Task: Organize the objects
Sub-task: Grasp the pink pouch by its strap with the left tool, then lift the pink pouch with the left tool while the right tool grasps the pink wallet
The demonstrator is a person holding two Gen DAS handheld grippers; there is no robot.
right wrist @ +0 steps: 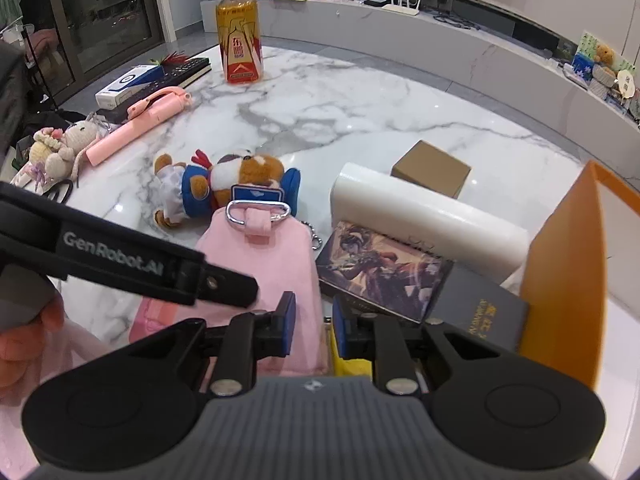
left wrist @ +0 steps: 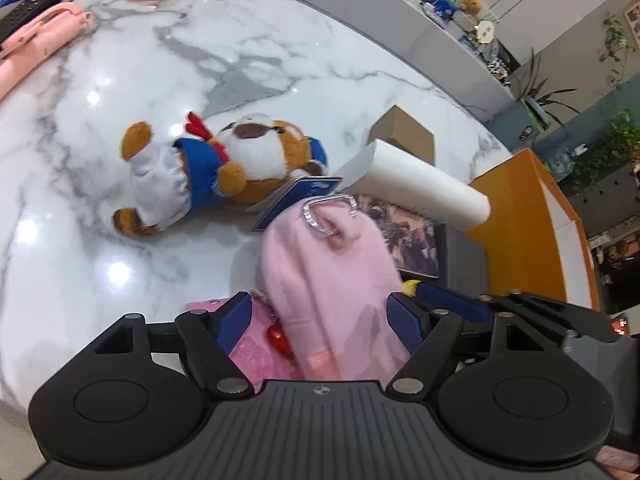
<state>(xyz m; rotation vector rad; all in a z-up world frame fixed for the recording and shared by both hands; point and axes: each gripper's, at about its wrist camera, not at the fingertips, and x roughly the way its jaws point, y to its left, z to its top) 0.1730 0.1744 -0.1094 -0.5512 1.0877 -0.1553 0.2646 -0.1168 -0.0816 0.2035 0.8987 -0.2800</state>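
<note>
A pink felt pouch (left wrist: pixel 328 276) with a silver carabiner (left wrist: pixel 328 212) lies on the marble table; it also shows in the right wrist view (right wrist: pixel 264 264). My left gripper (left wrist: pixel 324 320) has its blue pads on both sides of the pouch, apparently closed on it. My right gripper (right wrist: pixel 314 322) is narrowly open over the pouch's right edge and grips nothing. A plush dog (left wrist: pixel 212 172) in blue and white lies just beyond the pouch, also seen from the right wrist (right wrist: pixel 224 184).
An orange box (right wrist: pixel 568 280) stands at right, with a white roll (right wrist: pixel 428 216), an illustrated book (right wrist: pixel 384 268), a dark book (right wrist: pixel 480 312) and a brown box (right wrist: pixel 432 172) beside it. A drink bottle (right wrist: pixel 239 36), pink stick (right wrist: pixel 136 128), remote and small dolls (right wrist: pixel 60 148) lie left.
</note>
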